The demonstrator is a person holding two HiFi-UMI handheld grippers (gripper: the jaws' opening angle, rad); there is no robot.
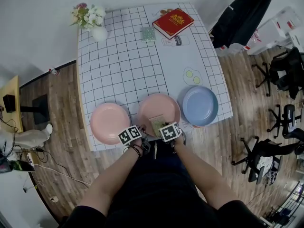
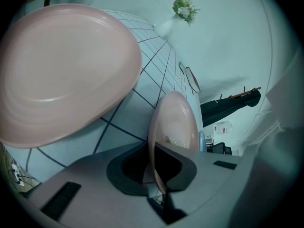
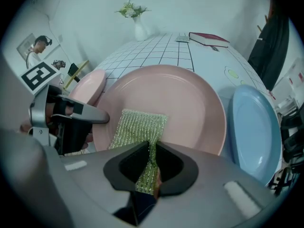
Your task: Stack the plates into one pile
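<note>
Three plates sit in a row along the near edge of a table (image 1: 123,56) covered in a white grid-patterned cloth, seen from above in the head view; a left pink plate (image 1: 109,123) is at lower left, a middle pink plate (image 1: 159,109) is at centre, and a blue plate (image 1: 200,105) is at right, its rim just beside the middle one; none is stacked on another; a green scouring pad (image 1: 157,124) lies on the near part of the middle pink plate; the left gripper (image 1: 140,137) and right gripper (image 1: 164,128) meet at that plate's near rim, with both forearms reaching up from the bottom of the frame; a red book (image 1: 173,23) and a white vase (image 1: 92,20) of flowers stand at the far end of the table.

Seen from the left gripper view, the left gripper (image 2: 154,167) has its jaws clamped on the rim of the middle pink plate (image 2: 175,122), which appears edge-on at centre; the left pink plate (image 2: 61,75) fills the upper left.

Seen from the right gripper view, the right gripper (image 3: 151,167) has its jaws pinched on the near edge of the green scouring pad (image 3: 140,127), whose far part rests on the middle pink plate (image 3: 190,103); the blue plate (image 3: 254,127) is at right, the left pink plate (image 3: 88,87) at left, and the left gripper (image 3: 61,122) shows at the left edge.
</note>
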